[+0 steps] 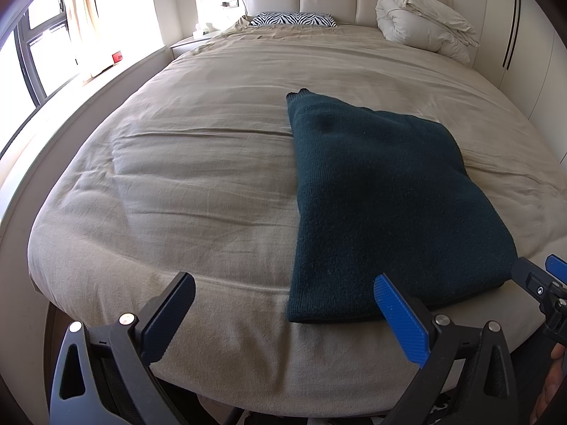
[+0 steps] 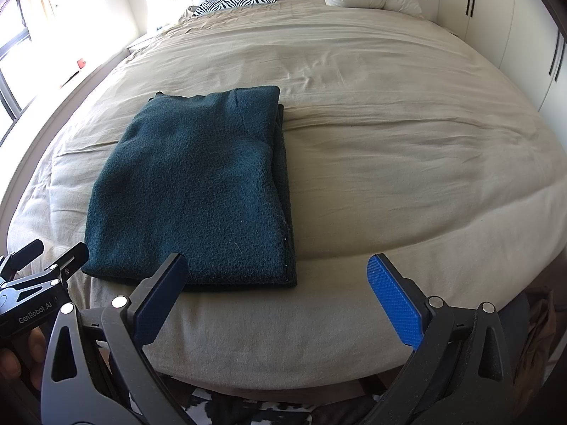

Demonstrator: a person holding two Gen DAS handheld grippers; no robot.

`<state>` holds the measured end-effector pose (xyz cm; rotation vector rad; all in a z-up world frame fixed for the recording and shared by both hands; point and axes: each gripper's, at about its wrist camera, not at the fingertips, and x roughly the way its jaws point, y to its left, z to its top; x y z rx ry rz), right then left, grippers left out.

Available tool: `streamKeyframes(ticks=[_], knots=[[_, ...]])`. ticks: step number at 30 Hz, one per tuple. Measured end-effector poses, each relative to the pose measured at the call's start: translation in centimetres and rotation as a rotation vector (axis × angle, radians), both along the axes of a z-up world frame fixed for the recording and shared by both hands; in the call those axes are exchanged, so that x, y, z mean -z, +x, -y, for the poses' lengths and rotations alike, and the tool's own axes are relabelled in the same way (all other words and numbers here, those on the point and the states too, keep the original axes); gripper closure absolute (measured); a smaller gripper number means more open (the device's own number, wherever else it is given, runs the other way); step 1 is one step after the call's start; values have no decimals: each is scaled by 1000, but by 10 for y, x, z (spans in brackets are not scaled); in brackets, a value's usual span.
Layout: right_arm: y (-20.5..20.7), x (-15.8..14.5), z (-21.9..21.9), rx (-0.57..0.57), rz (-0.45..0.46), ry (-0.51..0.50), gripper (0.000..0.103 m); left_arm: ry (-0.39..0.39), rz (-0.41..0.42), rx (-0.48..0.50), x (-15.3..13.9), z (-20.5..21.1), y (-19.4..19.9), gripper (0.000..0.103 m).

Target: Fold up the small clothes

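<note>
At nine o'clock I see a bright window (image 1: 39,56). My left gripper (image 1: 283,322) and right gripper (image 2: 280,301) hang wide open, holding nothing. The folded green sweater (image 2: 198,191) lies flat on the beige bed (image 2: 389,134); a rolled duvet (image 1: 425,24) sits at one o'clock.

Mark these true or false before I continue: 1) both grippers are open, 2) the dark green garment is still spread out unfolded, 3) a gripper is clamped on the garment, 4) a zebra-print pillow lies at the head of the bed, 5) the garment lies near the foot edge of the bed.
1) True: the left gripper and right gripper both show spread jaws holding nothing.
2) False: the dark green garment lies folded in stacked layers.
3) False: neither gripper grips it.
4) True: zebra-print pillow.
5) True: it lies close to the bed edge nearest the grippers.
</note>
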<state>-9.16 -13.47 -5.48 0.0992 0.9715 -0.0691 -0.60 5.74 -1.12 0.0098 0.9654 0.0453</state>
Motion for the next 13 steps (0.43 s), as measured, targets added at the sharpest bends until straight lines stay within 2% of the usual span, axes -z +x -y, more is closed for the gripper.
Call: streamKeyframes(ticks=[13], knots=[[-1, 3, 1, 2, -6, 5, 0, 4, 7, 5, 1, -4, 1, 0]])
